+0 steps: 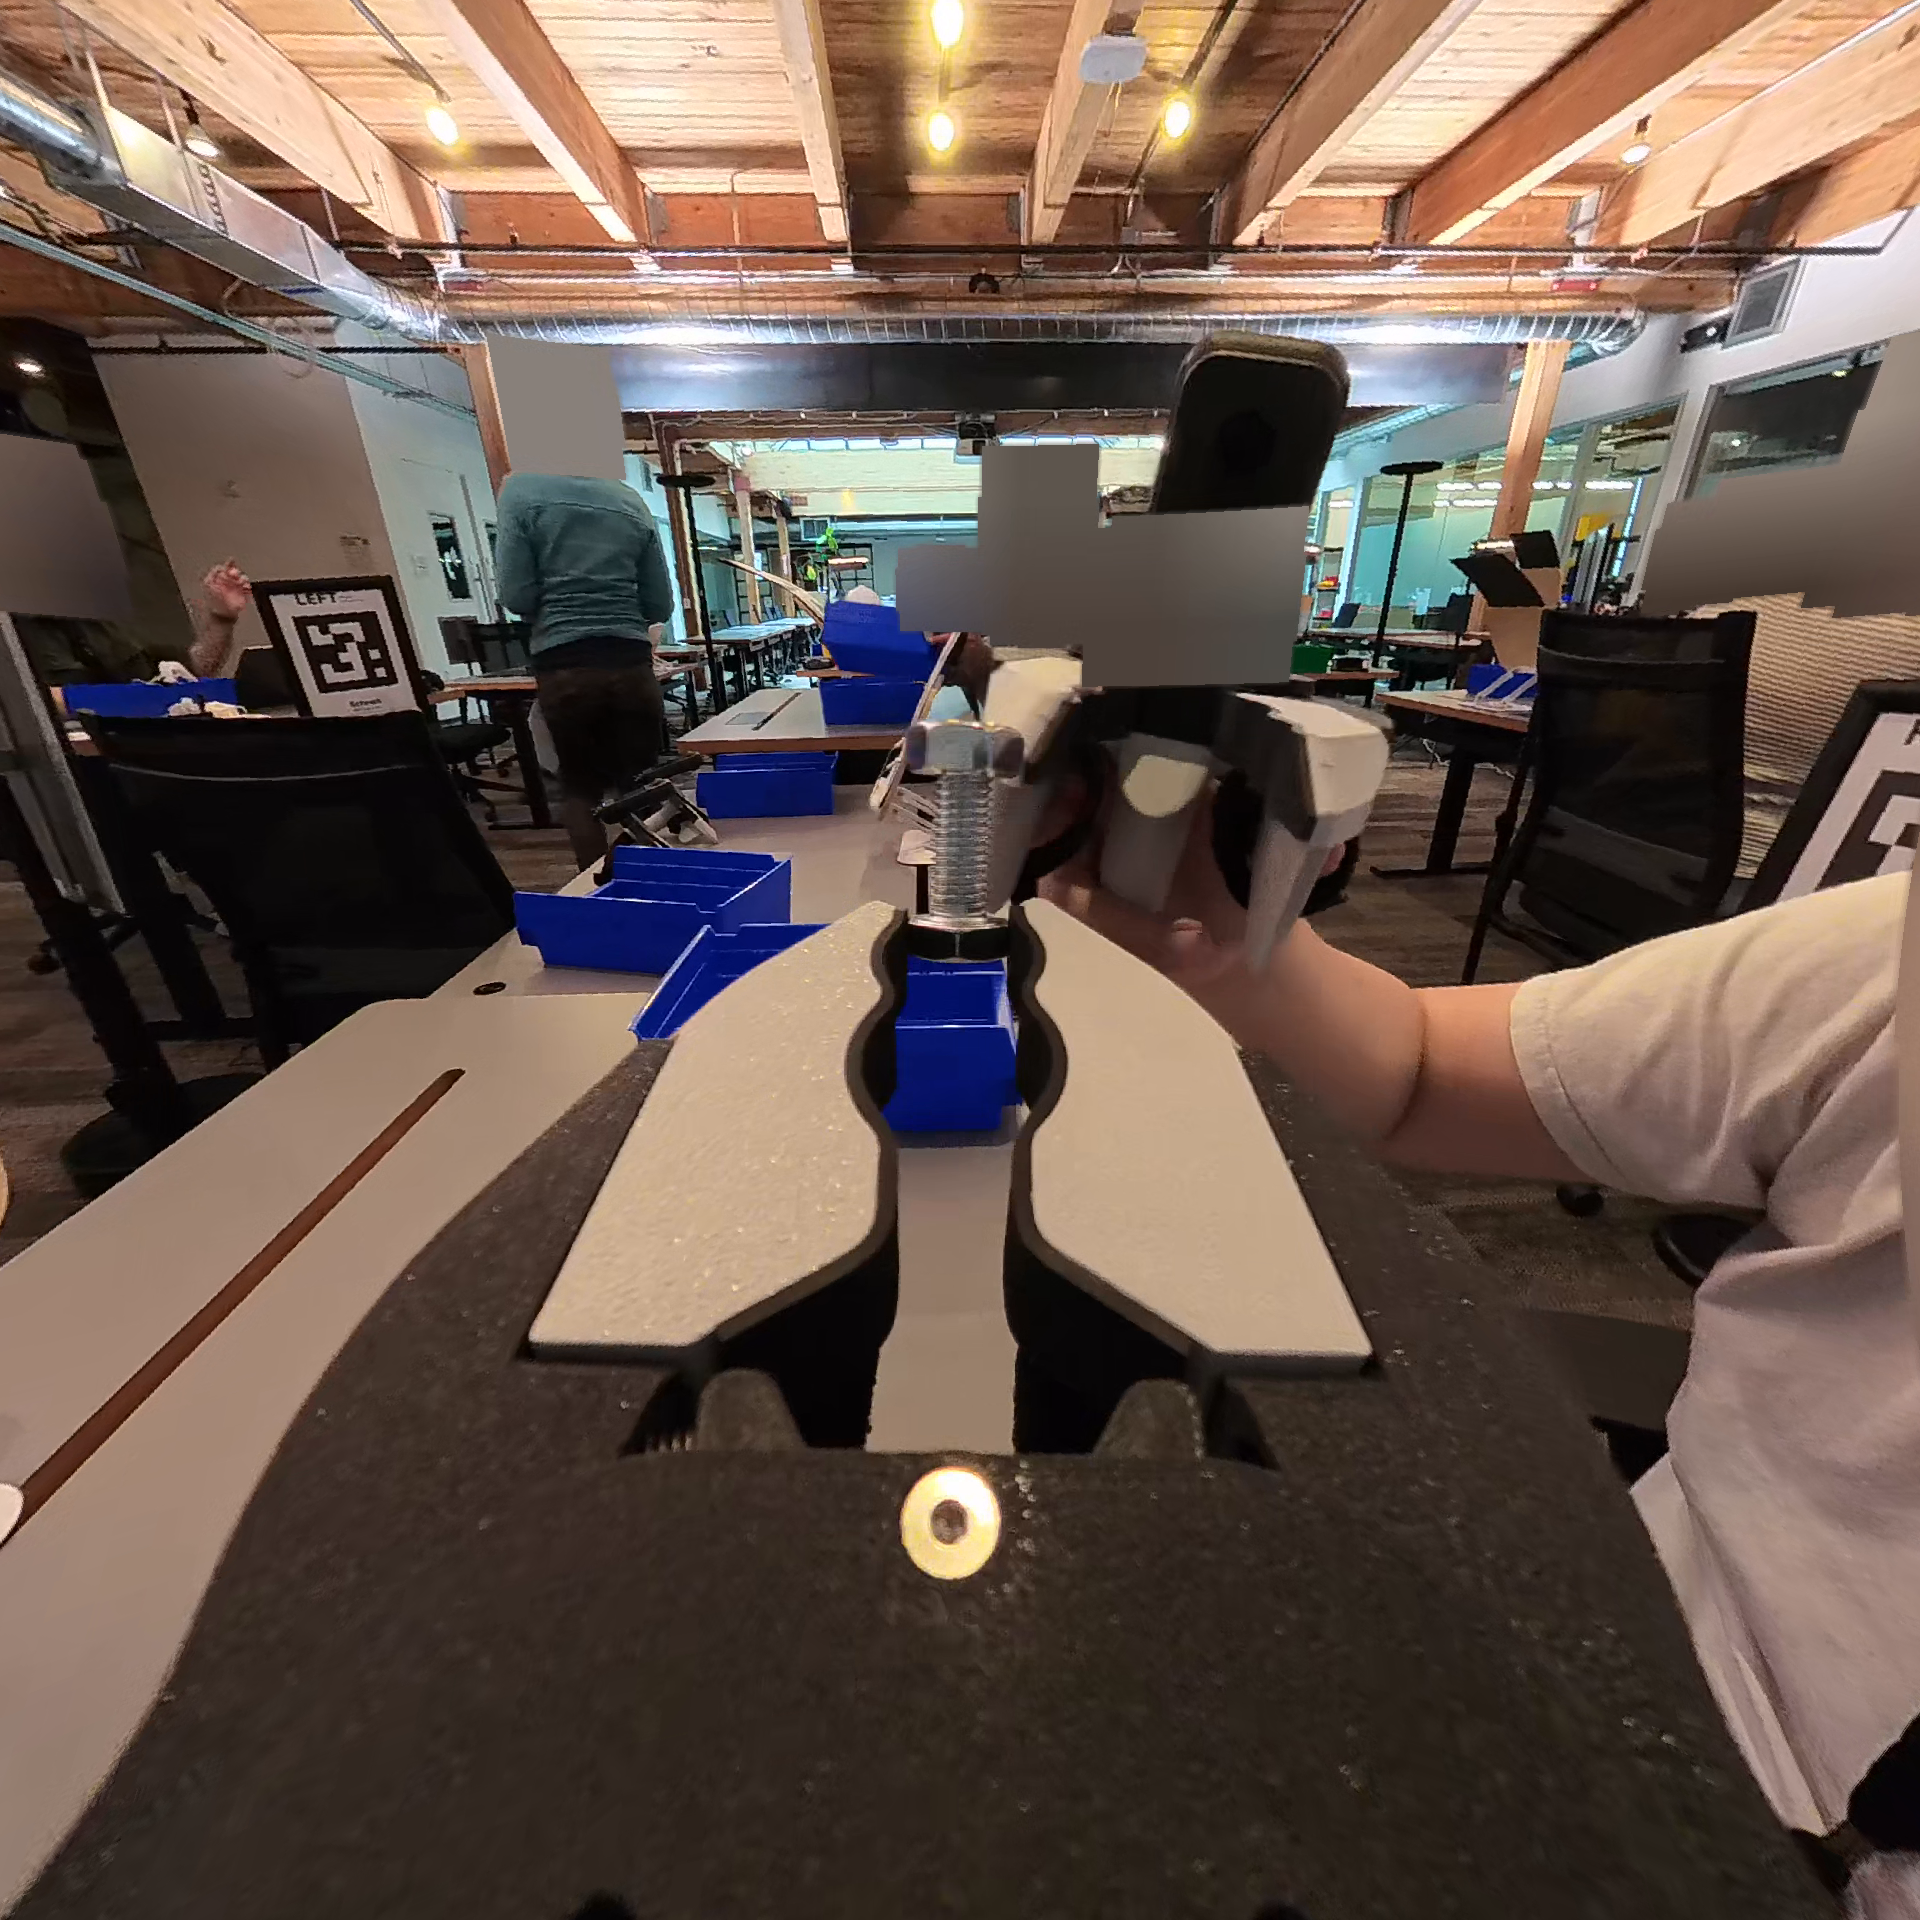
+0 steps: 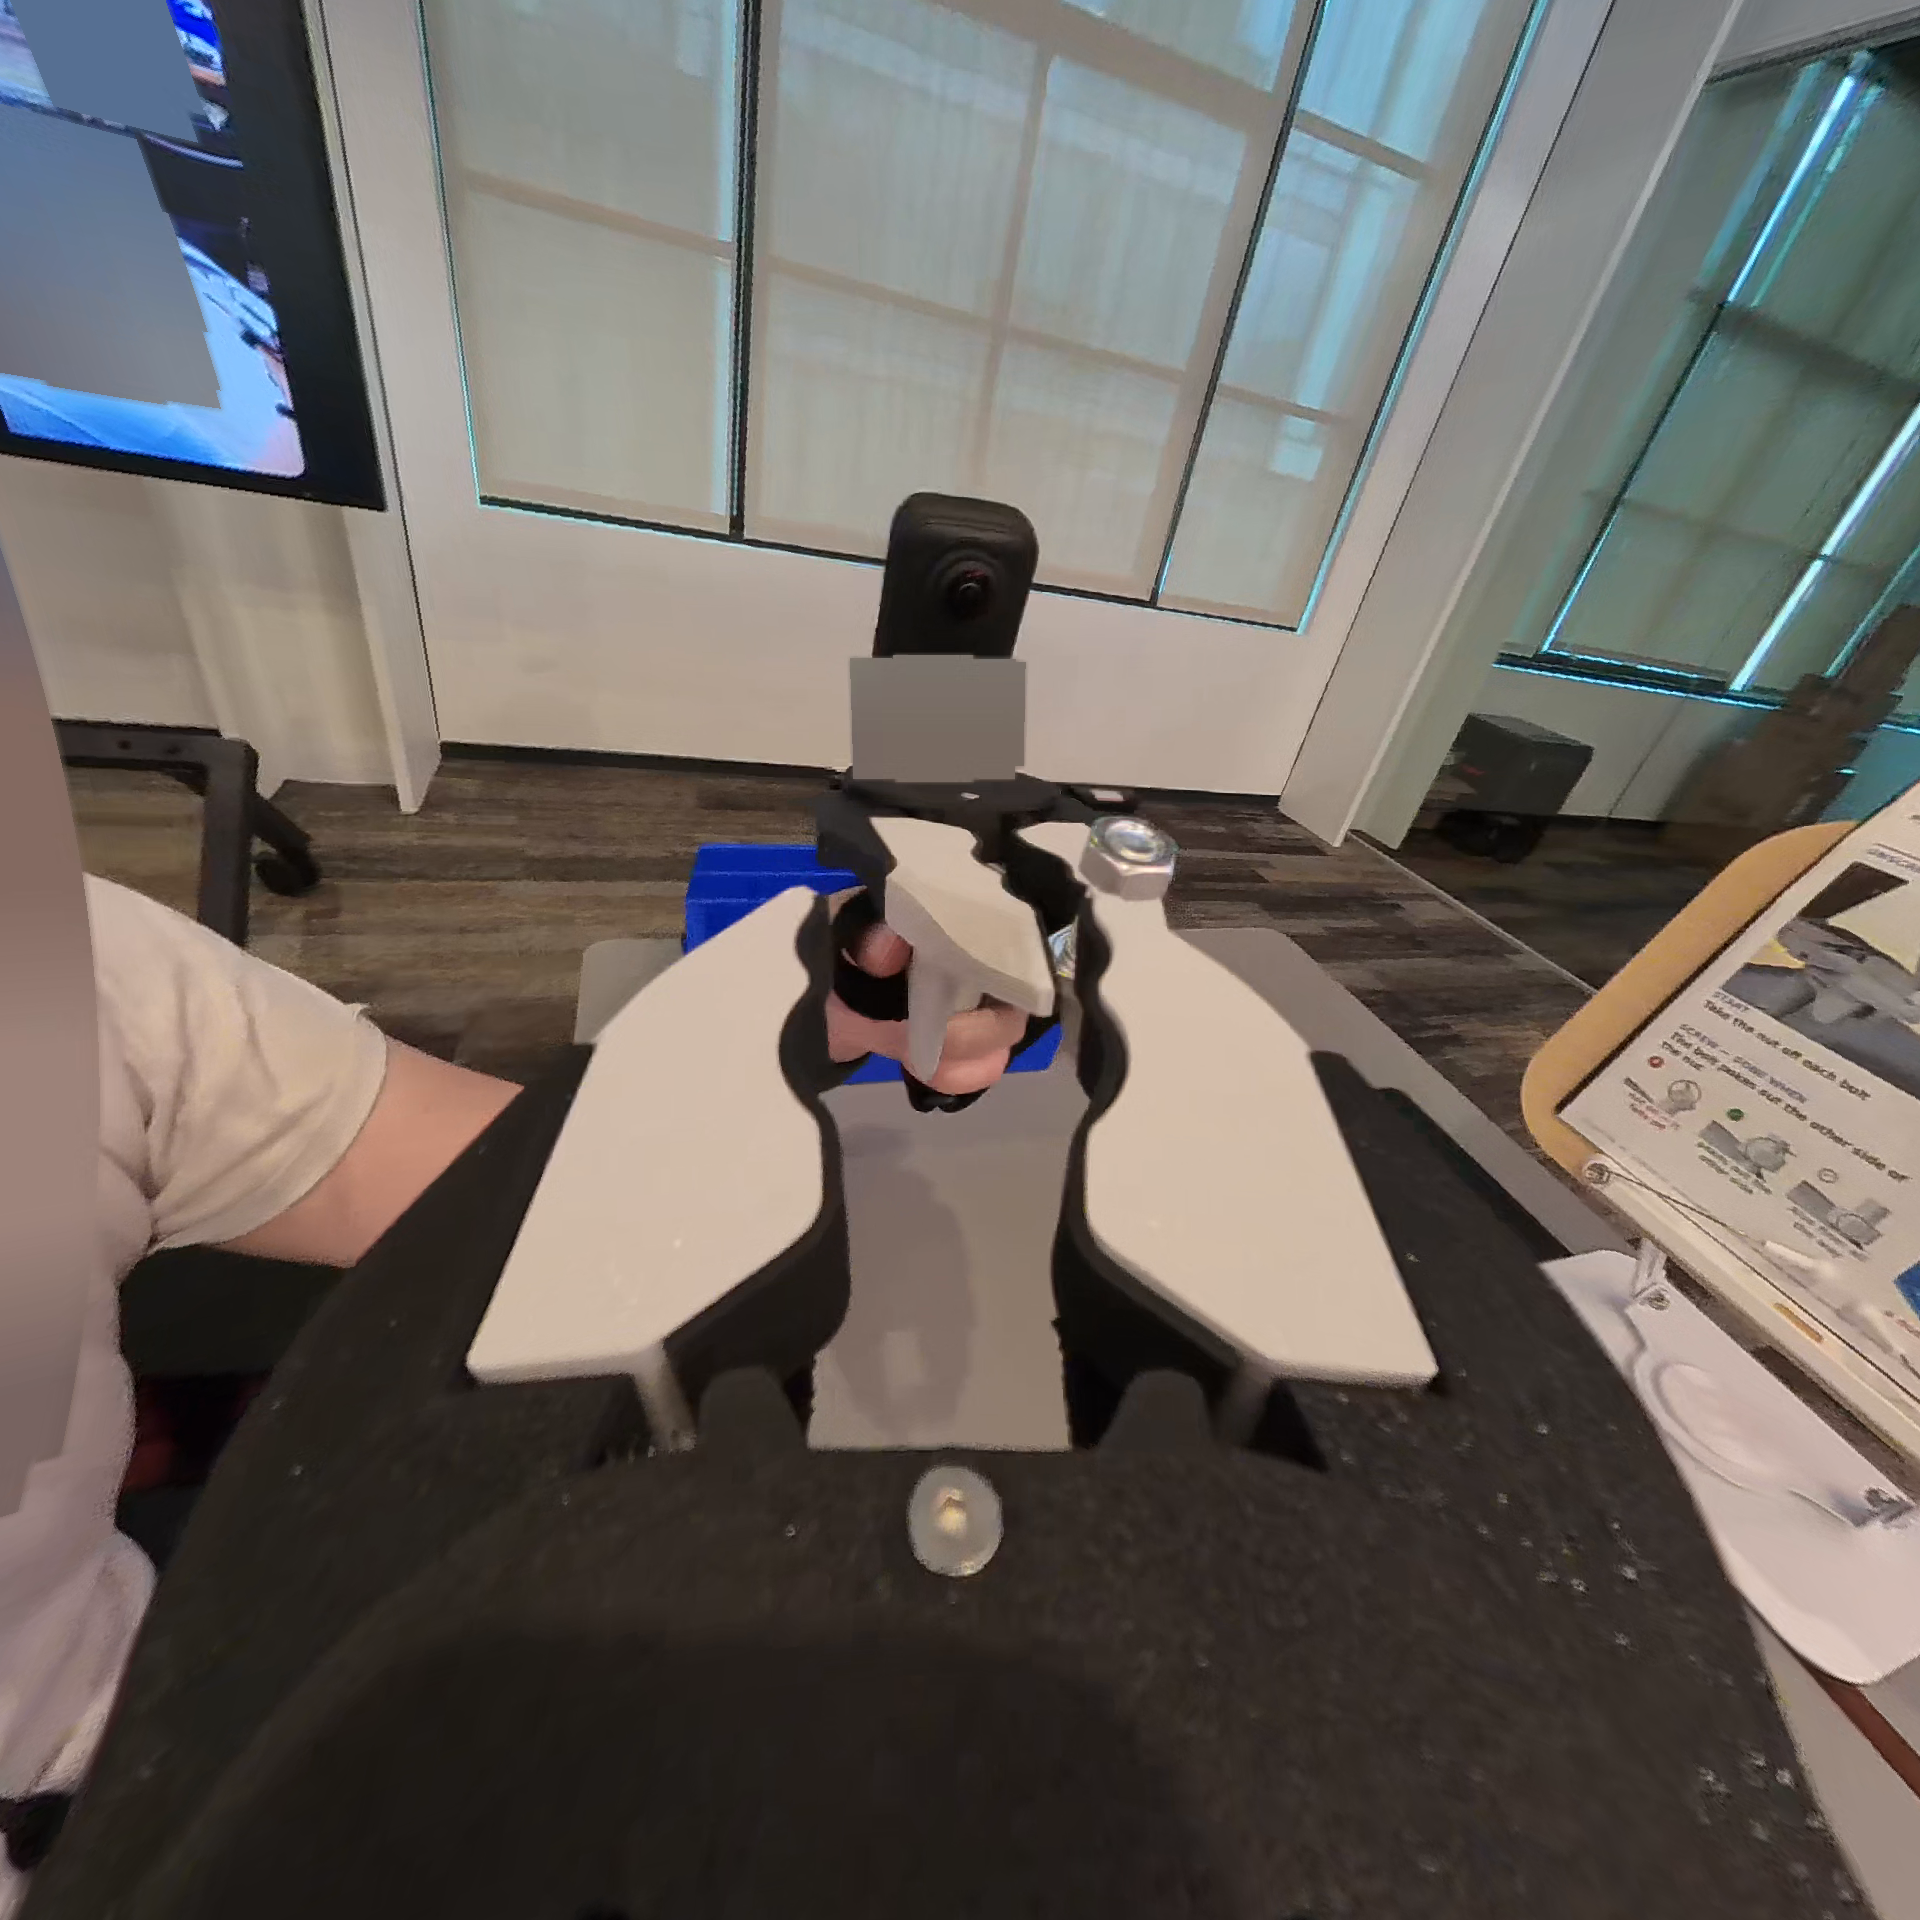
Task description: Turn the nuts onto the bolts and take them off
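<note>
A silver bolt [image 1: 961, 831] stands upright, hex head on top, in the left wrist view. My left gripper [image 1: 956, 940] is shut on the dark nut [image 1: 956, 943] at the bolt's lower end, above the table. My right gripper [image 1: 1174, 790] is held in a hand just right of the bolt, jaws wide apart, one finger beside the bolt head. In the right wrist view my right gripper [image 2: 961, 920] is open and empty. The bolt head [image 2: 1127, 857] sits just beyond its right fingertip, not between the fingers. The left gripper [image 2: 997, 935] faces it.
Several blue bins [image 1: 644, 914] lie on the grey table [image 1: 312, 1143]; one [image 1: 951, 1049] is right under the bolt. Black chairs [image 1: 291, 831] and people stand behind. A clipboard with an instruction sheet [image 2: 1766, 1091] and a white bag [image 2: 1766, 1455] lie at the right. Both grippers' tips are close together, under 4 cm apart.
</note>
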### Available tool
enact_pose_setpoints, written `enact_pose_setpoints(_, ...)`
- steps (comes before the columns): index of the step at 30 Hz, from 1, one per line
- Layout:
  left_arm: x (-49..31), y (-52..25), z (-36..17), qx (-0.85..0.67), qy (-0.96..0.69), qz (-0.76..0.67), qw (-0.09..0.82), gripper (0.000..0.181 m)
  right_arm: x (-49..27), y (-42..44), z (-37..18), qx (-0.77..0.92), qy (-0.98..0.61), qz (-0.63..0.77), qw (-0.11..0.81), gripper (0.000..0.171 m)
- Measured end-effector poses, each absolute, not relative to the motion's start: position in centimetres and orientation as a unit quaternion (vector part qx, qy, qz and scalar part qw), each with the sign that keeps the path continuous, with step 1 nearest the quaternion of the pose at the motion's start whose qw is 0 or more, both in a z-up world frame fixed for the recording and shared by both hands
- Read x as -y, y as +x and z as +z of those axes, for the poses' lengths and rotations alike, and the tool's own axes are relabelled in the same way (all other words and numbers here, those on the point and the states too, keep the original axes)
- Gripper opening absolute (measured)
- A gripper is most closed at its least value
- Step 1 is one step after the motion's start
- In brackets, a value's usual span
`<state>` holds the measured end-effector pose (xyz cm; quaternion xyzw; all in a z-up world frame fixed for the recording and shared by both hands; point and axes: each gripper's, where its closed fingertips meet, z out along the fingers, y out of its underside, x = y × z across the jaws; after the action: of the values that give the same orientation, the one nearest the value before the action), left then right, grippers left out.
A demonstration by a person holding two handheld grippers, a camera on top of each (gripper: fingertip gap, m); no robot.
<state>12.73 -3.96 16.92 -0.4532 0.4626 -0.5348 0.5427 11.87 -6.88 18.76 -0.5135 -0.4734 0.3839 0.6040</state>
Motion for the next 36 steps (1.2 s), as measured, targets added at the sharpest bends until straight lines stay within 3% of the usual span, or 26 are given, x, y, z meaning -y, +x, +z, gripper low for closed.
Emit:
enact_pose_setpoints(9,3.8,12.9,16.8,-0.462,-0.457,-0.529,0.546,0.018,5.7,11.4,19.3,0.454,-0.524,0.390,0.606,0.057)
enact_pose_setpoints(12,3.4,12.4,17.1,-0.449,-0.457,-0.537,0.549,0.018,7.0,11.6,18.6,0.473,-0.520,0.393,0.593,0.045)
enact_pose_setpoints(21,3.9,12.9,16.8,-0.462,-0.454,-0.533,0.544,0.018,5.6,11.1,18.8,0.459,-0.529,0.375,0.607,0.059)
enact_pose_setpoints(24,3.4,12.5,17.0,-0.454,-0.459,-0.532,0.549,0.018,6.6,11.5,18.6,0.470,-0.522,0.371,0.607,0.047)
enact_pose_setpoints(34,3.5,12.8,16.8,-0.455,-0.460,-0.533,0.545,0.018,5.8,11.3,19.1,0.450,-0.535,0.386,0.602,0.061)
enact_pose_setpoints(36,3.3,12.5,17.0,-0.447,-0.460,-0.538,0.547,0.018,6.7,11.6,18.7,0.467,-0.528,0.382,0.598,0.047)
